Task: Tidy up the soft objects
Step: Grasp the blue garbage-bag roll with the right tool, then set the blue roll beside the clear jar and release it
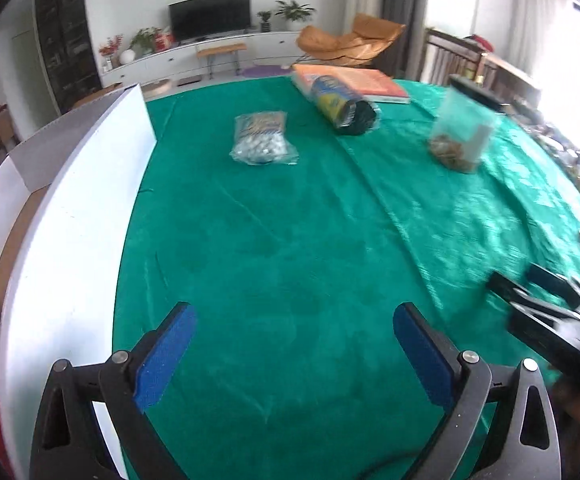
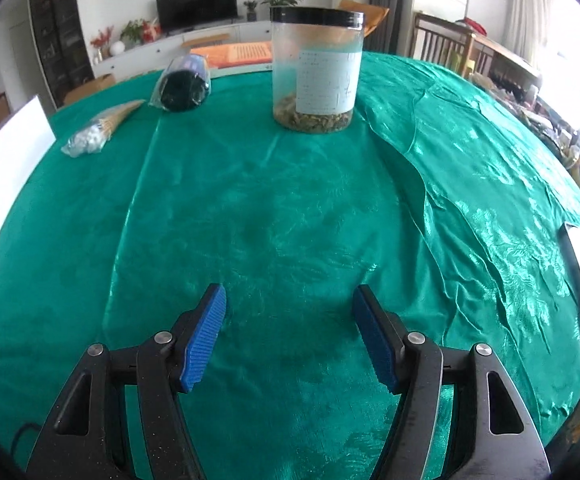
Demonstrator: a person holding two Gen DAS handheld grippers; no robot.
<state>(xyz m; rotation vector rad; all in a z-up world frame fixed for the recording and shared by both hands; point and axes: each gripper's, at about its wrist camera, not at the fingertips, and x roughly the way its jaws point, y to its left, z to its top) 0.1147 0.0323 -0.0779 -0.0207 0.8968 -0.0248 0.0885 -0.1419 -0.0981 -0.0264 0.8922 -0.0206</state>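
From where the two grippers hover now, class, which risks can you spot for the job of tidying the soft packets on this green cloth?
1. The tall clear jar stands upright in front of the open right gripper; a forward sweep might tip it.
2. The green cloth is wrinkled and loose, so a dragged gripper could snag it and shift everything.
3. The bag of white pieces looks slippery in its clear wrap; the open left gripper might lose it.

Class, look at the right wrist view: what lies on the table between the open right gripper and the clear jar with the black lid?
Nothing but bare green tablecloth. In the right wrist view the stretch from the right gripper to the jar holds no object.
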